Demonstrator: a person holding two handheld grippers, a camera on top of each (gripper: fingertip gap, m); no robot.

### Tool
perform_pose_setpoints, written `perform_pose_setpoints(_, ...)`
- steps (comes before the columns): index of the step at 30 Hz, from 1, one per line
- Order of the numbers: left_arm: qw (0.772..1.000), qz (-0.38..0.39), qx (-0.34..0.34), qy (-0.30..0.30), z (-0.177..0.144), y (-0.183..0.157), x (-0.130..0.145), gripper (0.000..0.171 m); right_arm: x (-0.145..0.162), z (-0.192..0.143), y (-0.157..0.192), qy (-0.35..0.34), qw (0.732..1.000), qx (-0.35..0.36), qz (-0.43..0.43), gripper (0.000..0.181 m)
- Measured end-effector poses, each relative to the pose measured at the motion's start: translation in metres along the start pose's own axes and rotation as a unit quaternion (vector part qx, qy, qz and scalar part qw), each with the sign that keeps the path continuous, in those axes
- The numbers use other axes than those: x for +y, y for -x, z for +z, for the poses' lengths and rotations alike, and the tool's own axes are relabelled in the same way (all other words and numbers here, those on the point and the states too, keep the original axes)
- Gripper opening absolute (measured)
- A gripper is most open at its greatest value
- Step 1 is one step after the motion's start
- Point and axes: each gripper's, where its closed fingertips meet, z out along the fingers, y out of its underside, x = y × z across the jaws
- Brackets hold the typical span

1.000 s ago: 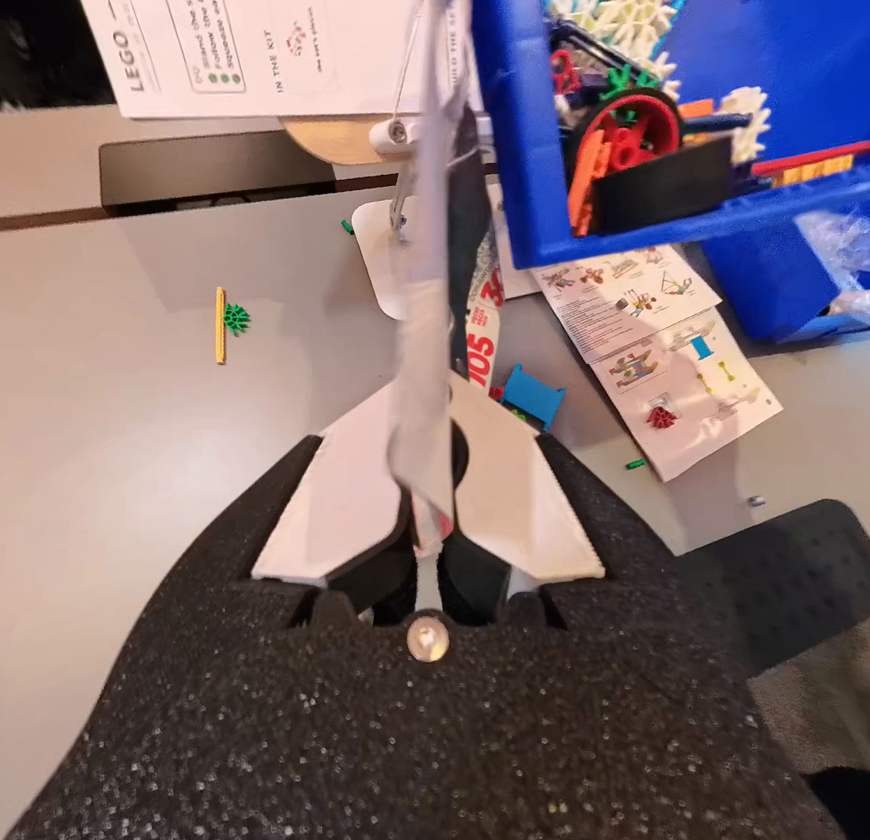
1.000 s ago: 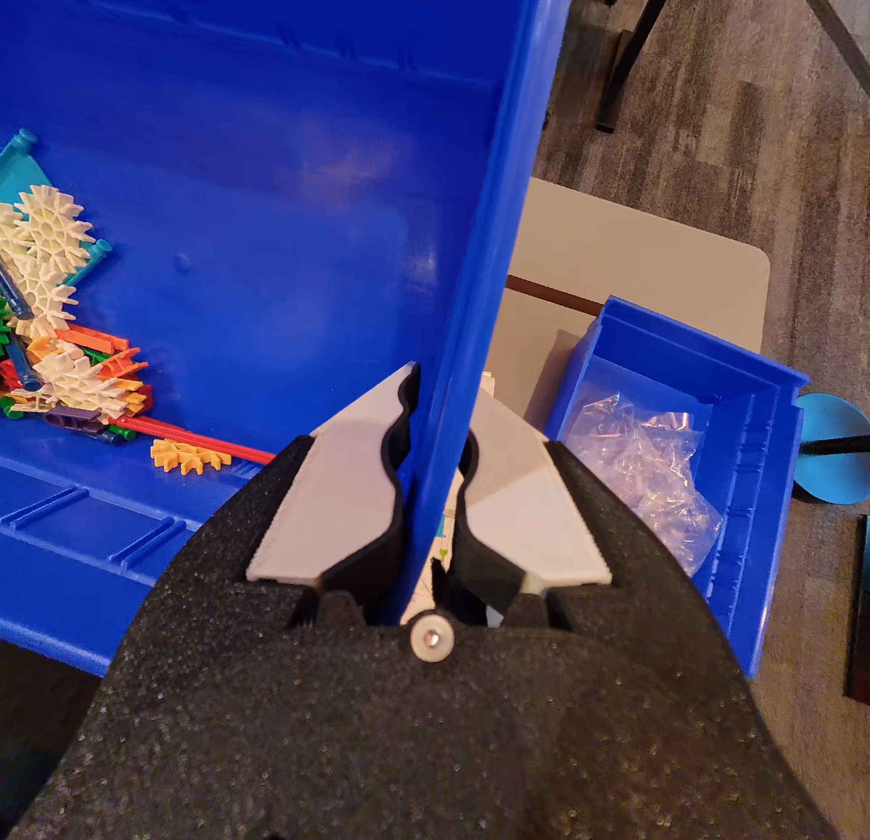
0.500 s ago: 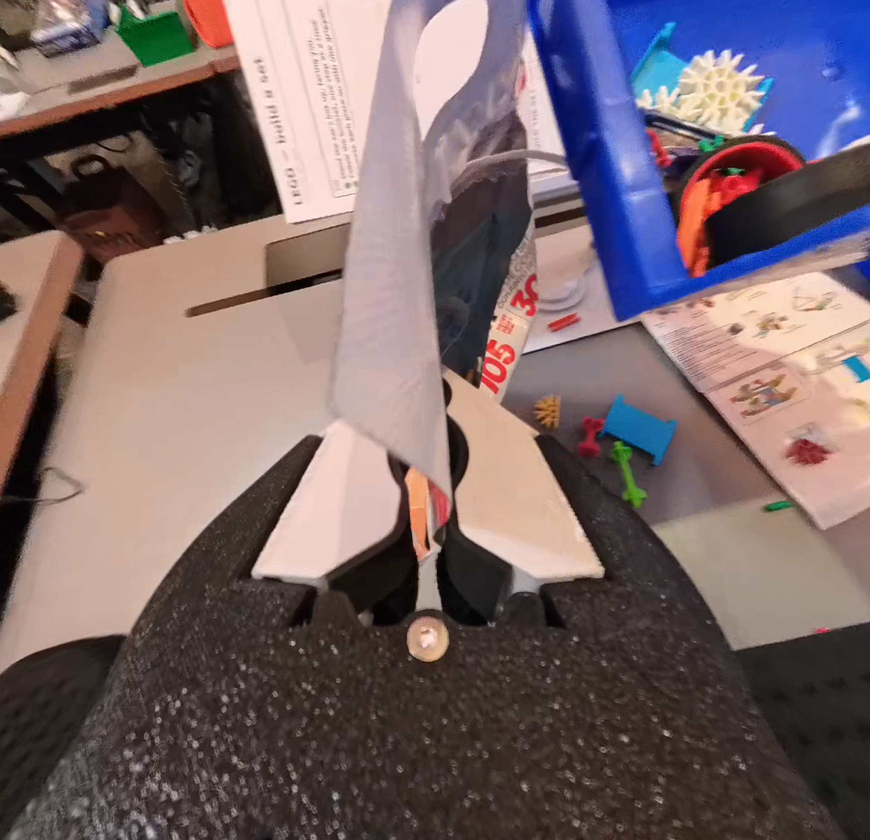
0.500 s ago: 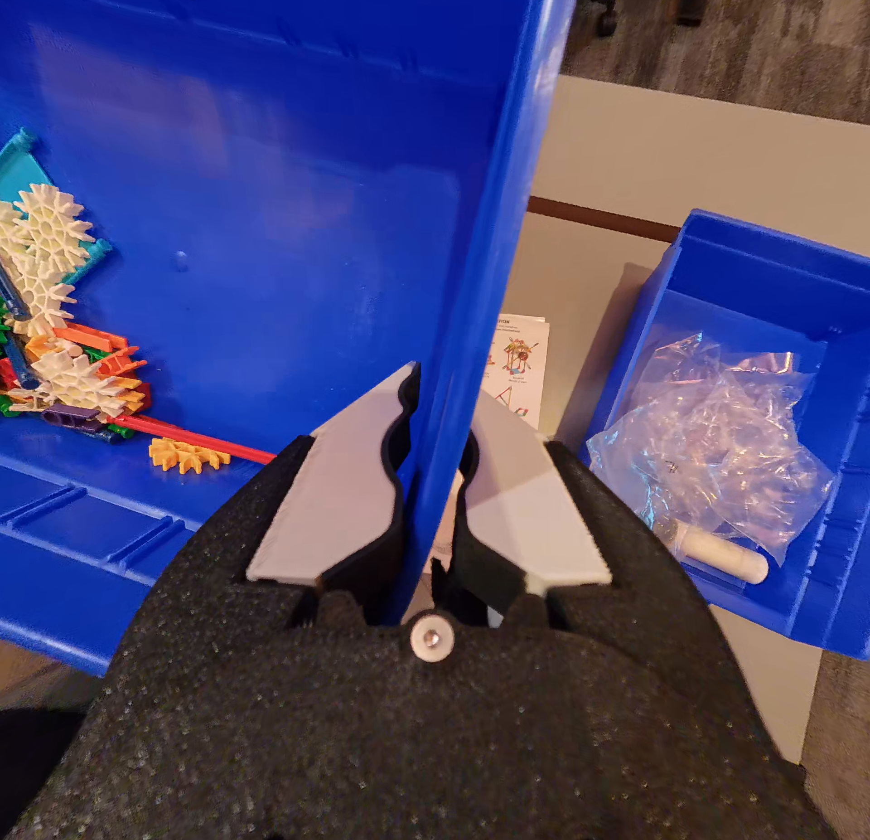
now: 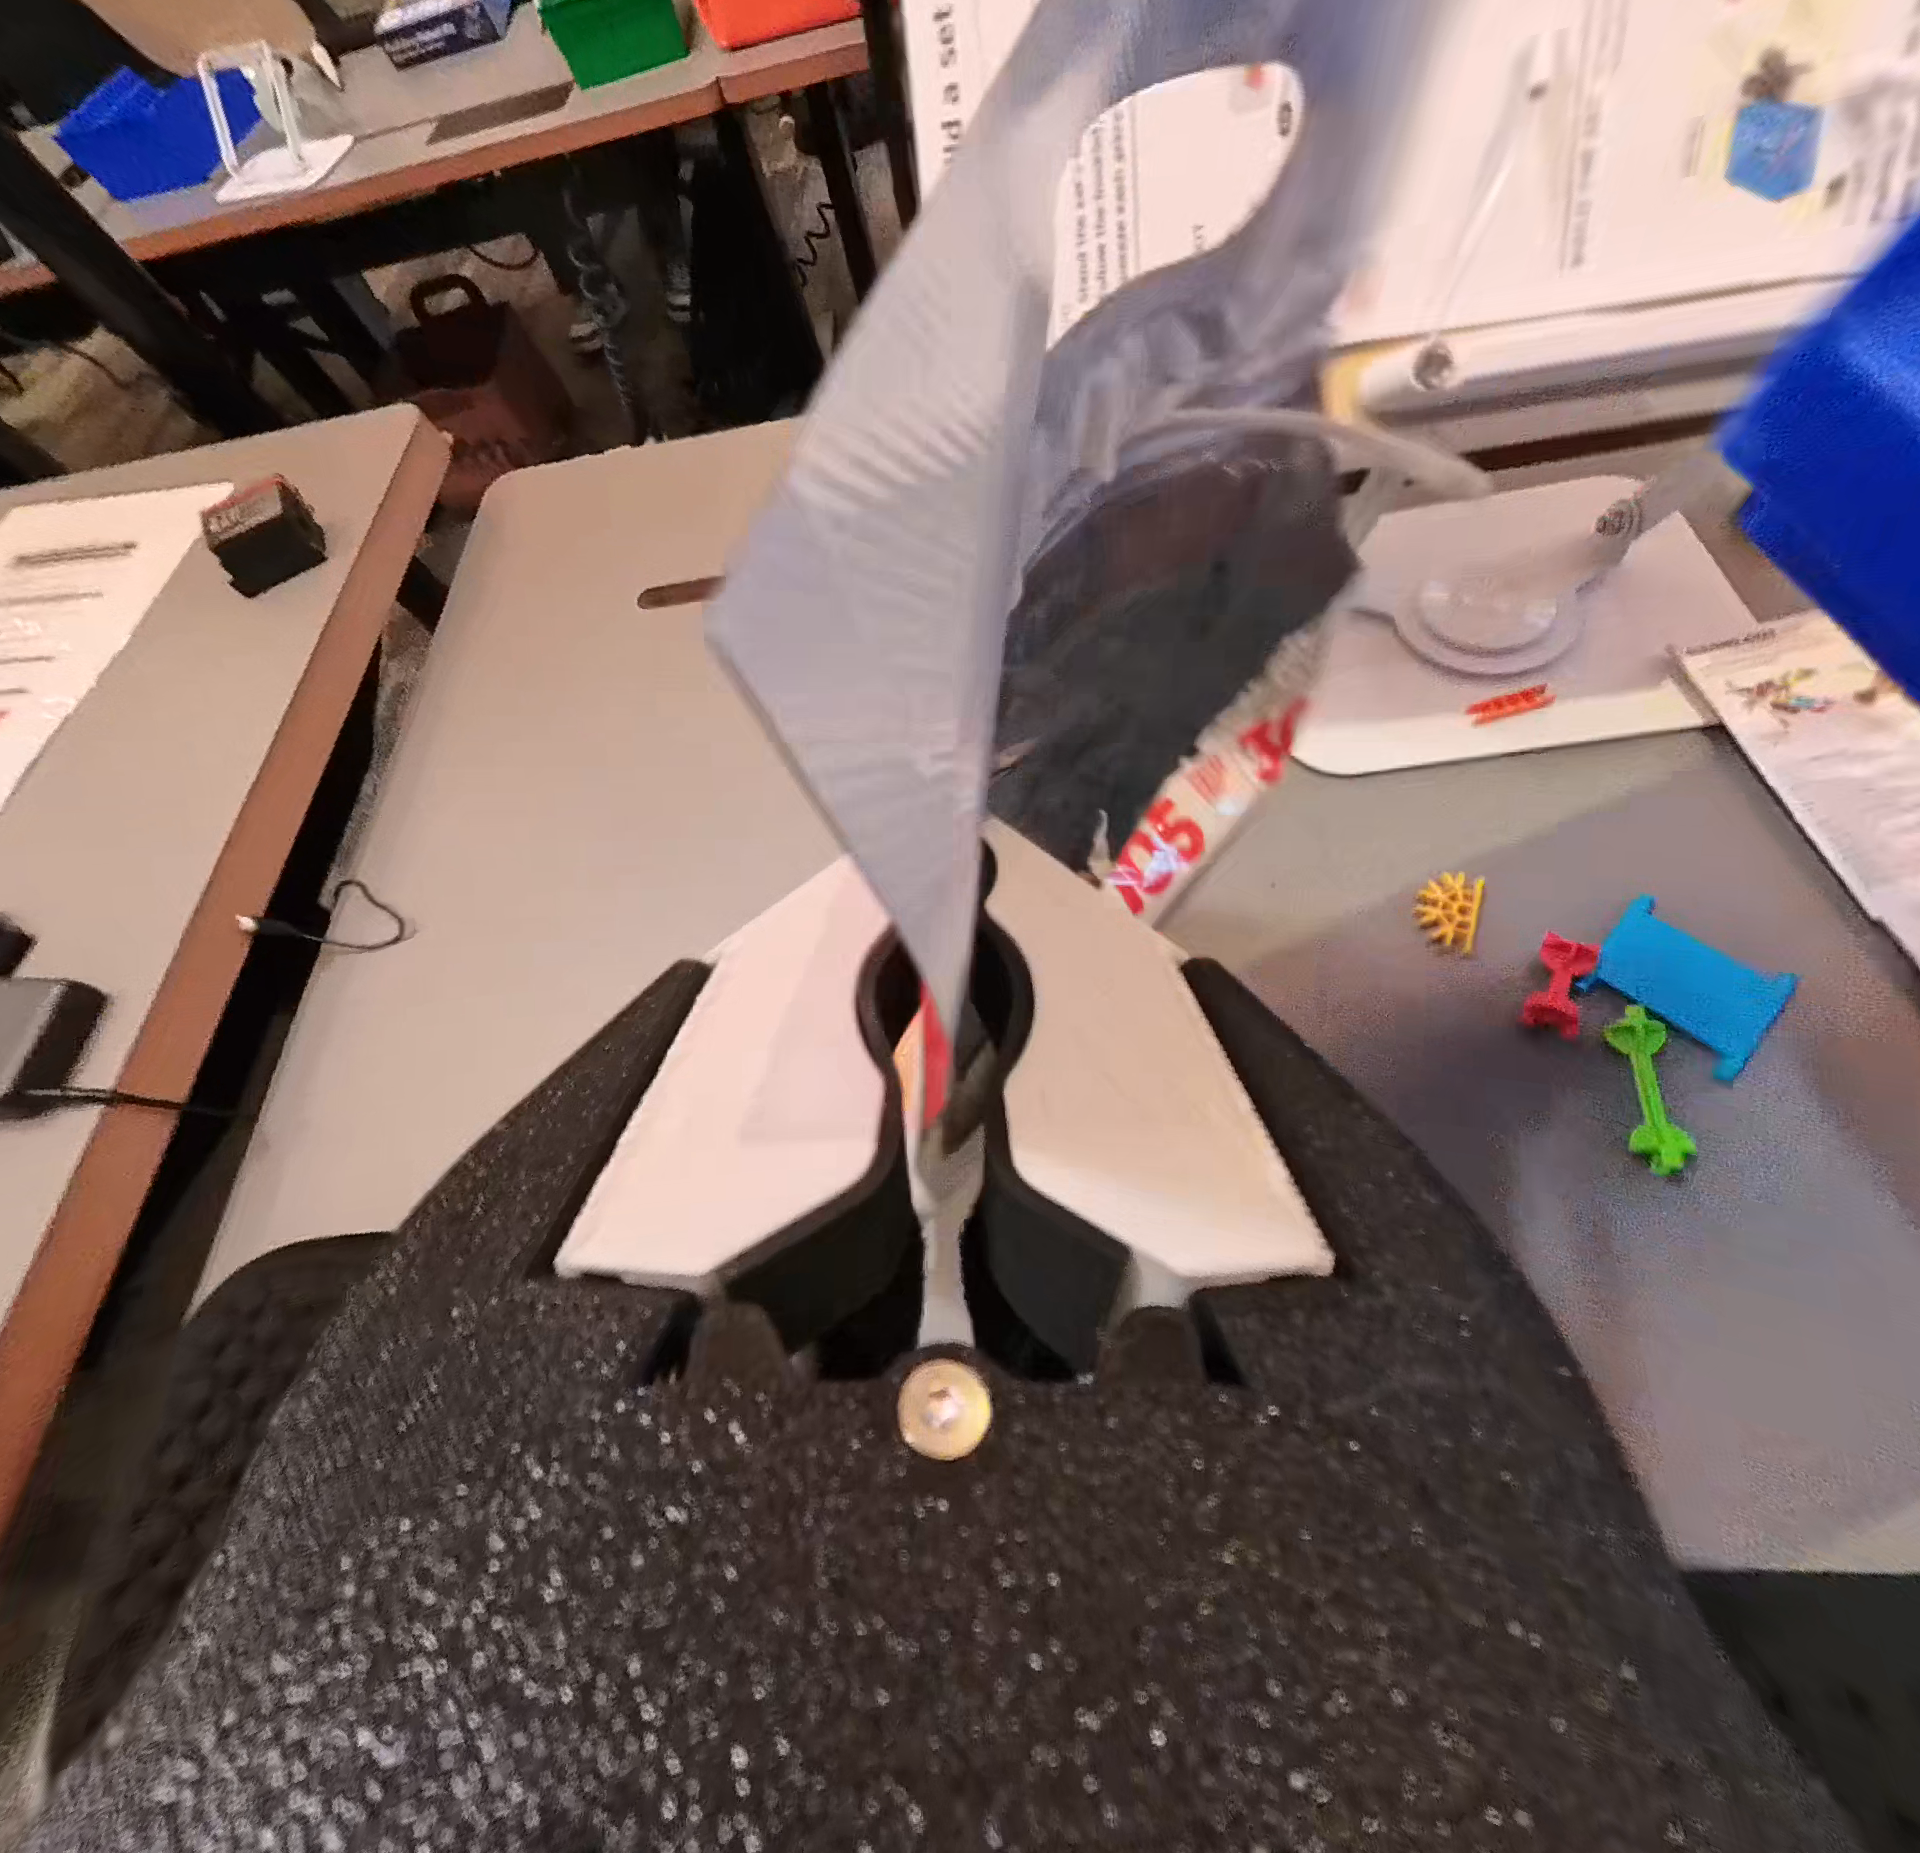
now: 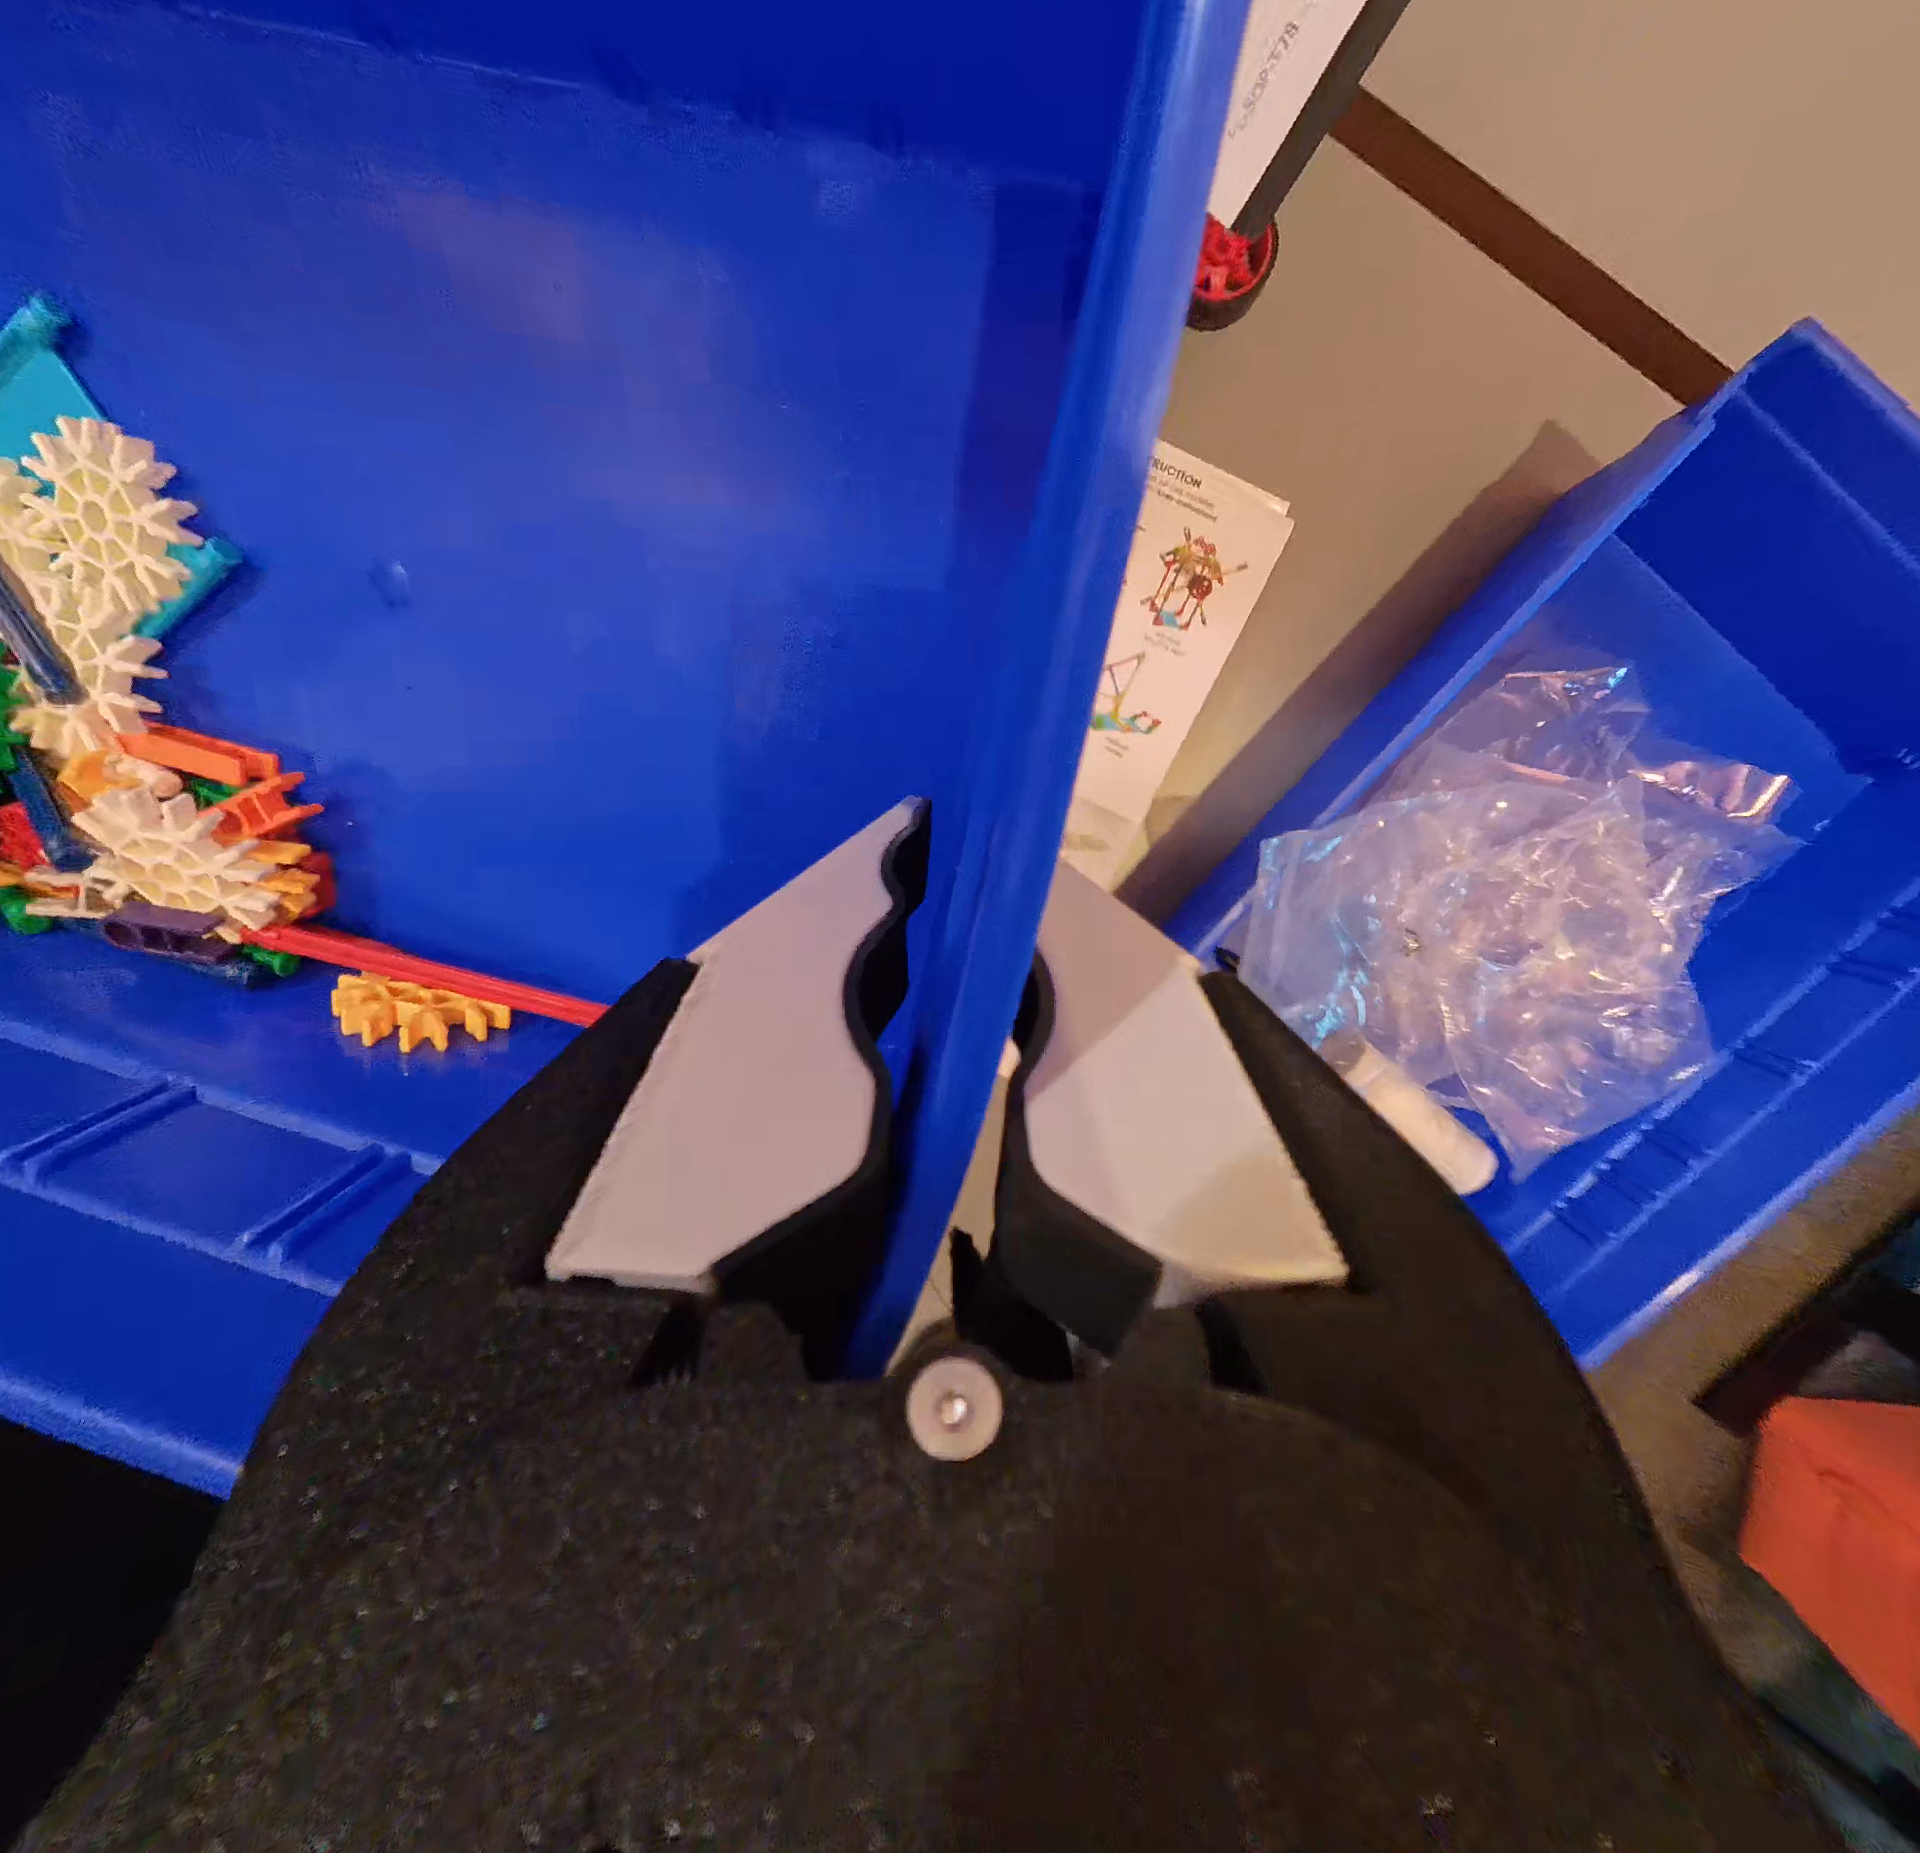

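My left gripper (image 5: pixel 951 930) is shut on the edge of a grey plastic bag (image 5: pixel 894 598) with a handle hole and holds it up above the grey table (image 5: pixel 582 764). My right gripper (image 6: pixel 971 899) is shut on the side wall of a big blue bin (image 6: pixel 1081 453) and holds it lifted and tilted. A heap of coloured construction-toy pieces (image 6: pixel 135 764) lies in the bin's low left corner. A corner of the bin (image 5: pixel 1839 515) shows at the right of the left wrist view.
Loose toy pieces lie on the table: a blue panel (image 5: pixel 1694 982), a red connector (image 5: pixel 1555 982), a green rod (image 5: pixel 1647 1097), a yellow snowflake (image 5: pixel 1449 910). Instruction sheets (image 6: pixel 1174 640), a white stand base (image 5: pixel 1496 650), a second blue bin (image 6: pixel 1766 743) with a clear bag (image 6: pixel 1496 899). Across from one pair of fingers to the other is roughly 45 cm. The yellow snowflake (image 5: pixel 1449 910) is about 30 cm from my left fingertips.
My left gripper has swung left and up with the bag, so more of the room and side tables show. The held blue bin has shifted right in its view and turned over the second bin.
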Motion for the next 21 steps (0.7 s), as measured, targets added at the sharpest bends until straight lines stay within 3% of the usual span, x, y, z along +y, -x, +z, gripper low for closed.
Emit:
perform_pose_setpoints(5,1.0,0.019,0.005,-0.01,0.011,-0.006,-0.006,0.0,0.004,-0.005,-0.002,0.055,0.997,-0.013,-0.047,0.004)
perform_pose_setpoints(10,0.998,0.063,0.026,-0.016,0.022,-0.032,-0.007,0.0,-0.018,-0.004,0.024,0.082,0.992,-0.056,-0.084,0.004)
perform_pose_setpoints(15,0.995,0.084,0.047,-0.026,0.028,-0.052,-0.005,0.0,-0.03,0.011,0.044,0.103,0.988,-0.084,-0.075,0.004)
perform_pose_setpoints(21,0.992,0.089,0.077,-0.034,0.031,-0.074,-0.001,0.0,-0.031,0.032,0.042,0.131,0.987,-0.079,-0.049,0.004)
